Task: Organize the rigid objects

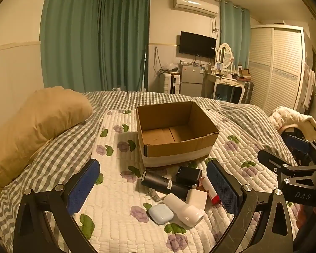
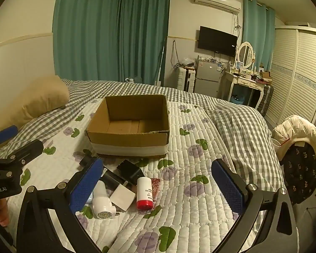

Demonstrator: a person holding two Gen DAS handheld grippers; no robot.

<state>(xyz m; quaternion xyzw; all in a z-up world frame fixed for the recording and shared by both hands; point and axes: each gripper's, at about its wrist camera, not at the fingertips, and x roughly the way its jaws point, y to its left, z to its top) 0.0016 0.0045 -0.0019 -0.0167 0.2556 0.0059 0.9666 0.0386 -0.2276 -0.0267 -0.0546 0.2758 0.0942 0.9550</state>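
An open, empty cardboard box (image 1: 174, 135) (image 2: 129, 133) stands on the flowered quilt. In front of it lies a cluster: a black cylinder (image 1: 164, 183), a black charger (image 1: 188, 176) (image 2: 130, 171), a white adapter (image 1: 197, 198) (image 2: 123, 198), a white plug device (image 1: 184, 208) (image 2: 102, 204), a pale blue earbud case (image 1: 160, 213), and a white bottle with a red cap (image 2: 144, 193) (image 1: 210, 189). My left gripper (image 1: 153, 187) is open above the cluster. My right gripper (image 2: 158, 189) is open above the bottle. Both are empty.
A tan pillow (image 1: 35, 122) lies at the left on the checked blanket (image 2: 238, 124). A cream jacket (image 2: 295, 130) hangs on a chair at the bed's right side. A fridge, dressing table and wardrobe stand beyond the bed.
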